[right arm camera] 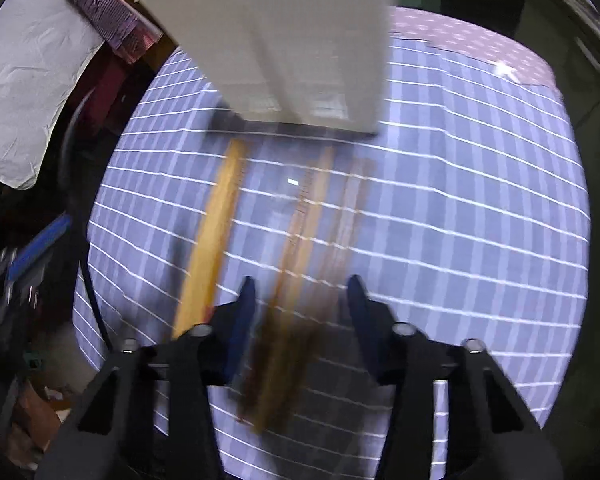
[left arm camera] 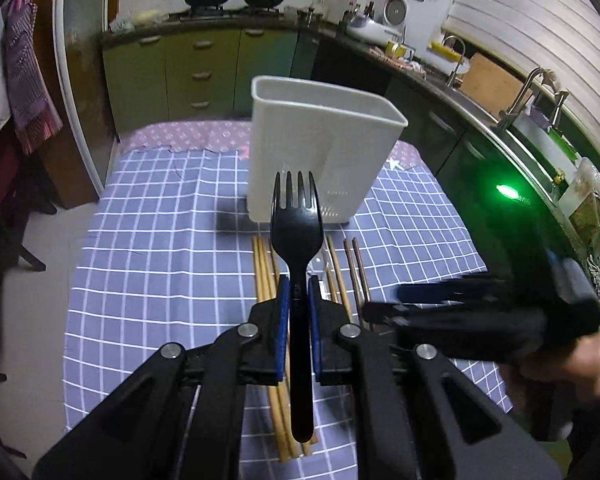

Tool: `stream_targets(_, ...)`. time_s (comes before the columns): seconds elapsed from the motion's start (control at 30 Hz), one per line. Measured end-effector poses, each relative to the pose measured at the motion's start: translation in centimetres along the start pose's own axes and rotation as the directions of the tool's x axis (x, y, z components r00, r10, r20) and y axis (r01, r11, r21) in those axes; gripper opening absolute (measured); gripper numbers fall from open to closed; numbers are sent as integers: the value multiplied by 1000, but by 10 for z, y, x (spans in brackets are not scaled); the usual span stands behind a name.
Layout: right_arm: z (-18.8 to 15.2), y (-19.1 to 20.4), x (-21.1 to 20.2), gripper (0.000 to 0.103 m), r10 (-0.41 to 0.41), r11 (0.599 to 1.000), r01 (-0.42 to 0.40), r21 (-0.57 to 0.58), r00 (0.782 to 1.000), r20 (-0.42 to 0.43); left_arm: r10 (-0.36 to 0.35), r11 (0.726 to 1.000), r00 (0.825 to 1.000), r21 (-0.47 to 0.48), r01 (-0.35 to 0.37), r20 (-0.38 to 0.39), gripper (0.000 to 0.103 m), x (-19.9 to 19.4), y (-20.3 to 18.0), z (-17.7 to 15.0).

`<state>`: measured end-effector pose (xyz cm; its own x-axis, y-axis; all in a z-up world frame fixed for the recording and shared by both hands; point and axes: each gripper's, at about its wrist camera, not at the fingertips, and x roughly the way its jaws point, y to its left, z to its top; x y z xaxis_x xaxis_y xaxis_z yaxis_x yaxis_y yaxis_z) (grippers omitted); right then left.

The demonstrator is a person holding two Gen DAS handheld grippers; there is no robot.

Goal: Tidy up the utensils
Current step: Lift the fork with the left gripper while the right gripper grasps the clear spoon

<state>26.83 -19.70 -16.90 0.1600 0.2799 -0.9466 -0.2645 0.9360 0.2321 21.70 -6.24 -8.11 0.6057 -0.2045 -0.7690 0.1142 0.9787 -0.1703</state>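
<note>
My left gripper (left arm camera: 298, 286) is shut on a black plastic fork (left arm camera: 296, 216), tines up, held above the table in front of a white utensil holder (left arm camera: 320, 148). Wooden chopsticks (left arm camera: 266, 268) lie on the checked cloth below it. My right gripper (right arm camera: 302, 284) is open and empty, low over the blurred chopsticks (right arm camera: 300, 240), with darker ones between its fingers. The white holder (right arm camera: 292, 40) stands just beyond them. The right gripper also shows as a blurred shape in the left wrist view (left arm camera: 480, 312).
The table carries a purple checked cloth (left arm camera: 160, 240). Green kitchen cabinets (left arm camera: 196, 68) and a counter with a sink (left arm camera: 476, 92) stand behind and to the right. Clothes hang at the left (right arm camera: 100, 8).
</note>
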Motion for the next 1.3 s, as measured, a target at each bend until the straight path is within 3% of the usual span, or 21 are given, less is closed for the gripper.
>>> stream_targets(0.1, 14, 18, 15, 23, 3, 1000, -3, 0, 999, -39, -1, 1000, 1000, 7, 1, 18, 9, -5, 5, -2)
stream_targets(0.2, 24, 27, 28, 14, -51, 999, 52, 4, 997, -65, -10, 1000, 1000, 5, 10, 29, 9, -9, 11, -4)
stream_targets(0.43, 36, 27, 49, 13, -124, 991, 127, 28, 988, -97, -43, 999, 999, -10, 44, 20, 9, -11, 25, -11)
stream_targets(0.67, 43, 18, 61, 13, -142, 987, 151, 61, 981, -133, -50, 999, 999, -16, 50, 21, 9, -10, 35, -13)
stream_targets(0.83, 47, 26, 66, 19, -157, 985, 165, 55, 979, -132, -53, 999, 998, -1, 53, 21, 9, -9, 31, -14)
stream_targets(0.93, 48, 29, 67, 11, -199, 978, 205, 39, 973, -117, -55, 998, 998, 3, 55, 21, 9, -10, 28, -14)
stream_targets(1.03, 43, 32, 66, 10, -193, 979, 198, 41, 976, -97, -55, 998, 998, 0, 55, 24, 9, -10, 30, -13)
stream_targets(1.13, 32, 29, 48, 10, -125, 991, 126, 47, 992, -35, -53, 999, 998, 1, 53, 35, 9, -13, 30, -12)
stream_targets(1.3, 6, 24, -5, 10, -33, 999, 30, 31, 993, 112, -57, 998, 996, 11, 57, 67, 9, -23, 26, -4)
